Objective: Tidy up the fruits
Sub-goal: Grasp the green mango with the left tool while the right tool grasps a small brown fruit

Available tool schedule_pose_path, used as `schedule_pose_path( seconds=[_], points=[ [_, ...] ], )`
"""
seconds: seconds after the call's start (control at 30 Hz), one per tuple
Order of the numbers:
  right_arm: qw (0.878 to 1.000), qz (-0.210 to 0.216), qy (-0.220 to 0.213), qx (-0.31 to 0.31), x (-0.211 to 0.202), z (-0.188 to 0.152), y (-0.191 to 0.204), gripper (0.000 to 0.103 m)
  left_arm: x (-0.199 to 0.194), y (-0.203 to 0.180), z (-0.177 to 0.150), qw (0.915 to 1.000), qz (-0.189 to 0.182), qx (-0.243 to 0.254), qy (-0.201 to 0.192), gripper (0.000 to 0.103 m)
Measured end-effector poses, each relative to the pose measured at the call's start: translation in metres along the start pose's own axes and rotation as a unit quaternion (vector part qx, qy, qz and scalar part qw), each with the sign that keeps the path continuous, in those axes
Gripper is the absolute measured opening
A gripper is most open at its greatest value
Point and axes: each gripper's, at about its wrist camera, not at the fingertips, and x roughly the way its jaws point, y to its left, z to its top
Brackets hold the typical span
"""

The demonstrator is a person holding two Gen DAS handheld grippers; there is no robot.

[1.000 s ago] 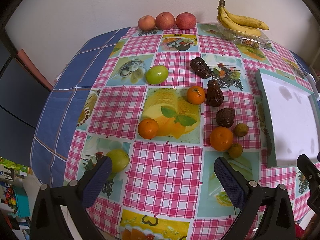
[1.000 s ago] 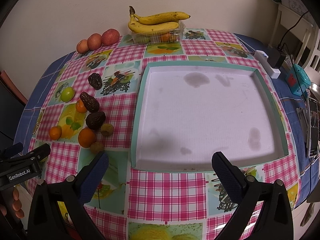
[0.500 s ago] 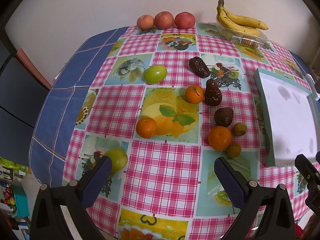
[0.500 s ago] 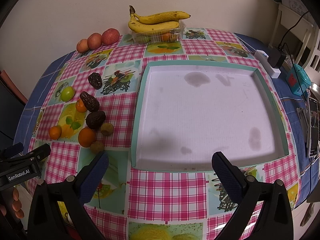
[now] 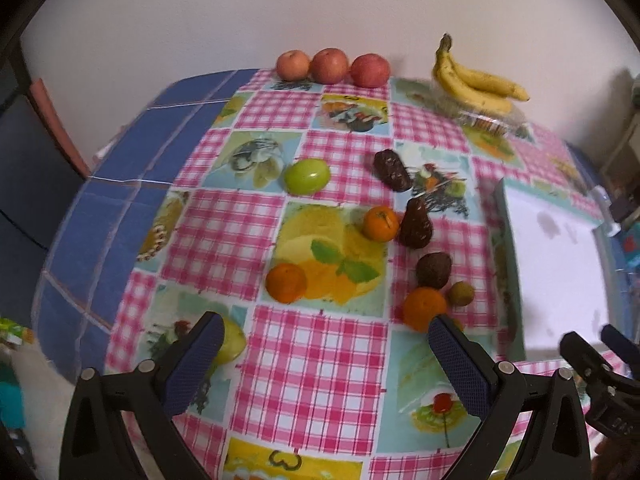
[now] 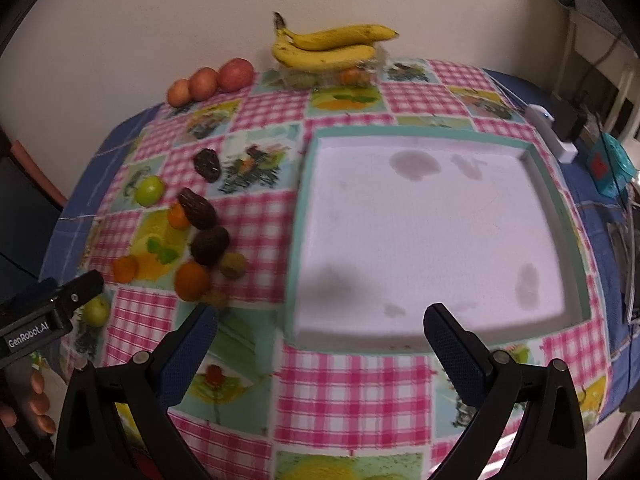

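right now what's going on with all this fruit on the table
A person holds a gripper in each hand over a table laid with fruit. The left gripper and right gripper are both open and hold nothing. The tray is empty. Oranges, green fruits and dark fruits lie loose beside it; apples and bananas sit by the wall. Nothing is sorted yet.
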Motion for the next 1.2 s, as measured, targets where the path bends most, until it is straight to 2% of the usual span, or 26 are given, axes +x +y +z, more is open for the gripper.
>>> schedule_pose_path(
  seconds=[0.13, 0.37, 0.53, 0.6, 0.83, 0.97, 1.03, 1.07, 1.2],
  points=[
    [0.999, 0.036, -0.005, -0.013, 0.001, 0.006, 0.015, 0.103, 0.001, 0.017, 0.006, 0.9985, -0.055, 0.000, -0.004, 0.103],
    [0.995, 0.078, -0.016, -0.052, 0.004, 0.013, 0.049, 0.103, -0.014, 0.059, 0.013, 0.9965, -0.061, 0.012, -0.055, 0.103],
    [0.993, 0.083, -0.011, -0.079, 0.012, 0.014, 0.062, 0.103, -0.018, 0.080, 0.010, 0.9953, -0.030, 0.048, -0.079, 0.103],
    [0.993, 0.083, -0.011, -0.083, 0.014, 0.015, 0.065, 0.102, -0.013, 0.087, 0.008, 0.9965, -0.026, 0.053, -0.059, 0.103],
    [0.991, 0.082, -0.009, -0.103, 0.024, 0.014, 0.074, 0.101, 0.007, 0.109, -0.006, 0.9998, -0.014, 0.005, -0.011, 0.103],
    [0.992, 0.071, 0.001, -0.107, 0.031, 0.012, 0.076, 0.089, 0.022, 0.112, -0.015, 0.9996, -0.017, -0.008, 0.023, 0.102],
    [0.991, 0.068, 0.005, -0.116, 0.035, 0.011, 0.080, 0.088, 0.029, 0.113, -0.020, 0.9989, -0.025, -0.017, 0.035, 0.093],
    [0.990, 0.066, 0.007, -0.121, 0.037, 0.009, 0.081, 0.084, 0.033, 0.113, -0.022, 0.9984, -0.029, -0.023, 0.043, 0.090],
    [0.988, 0.061, 0.037, -0.137, 0.055, 0.002, 0.087, 0.073, 0.048, 0.115, -0.028, 0.9967, -0.030, -0.034, 0.067, 0.084]
  ],
)
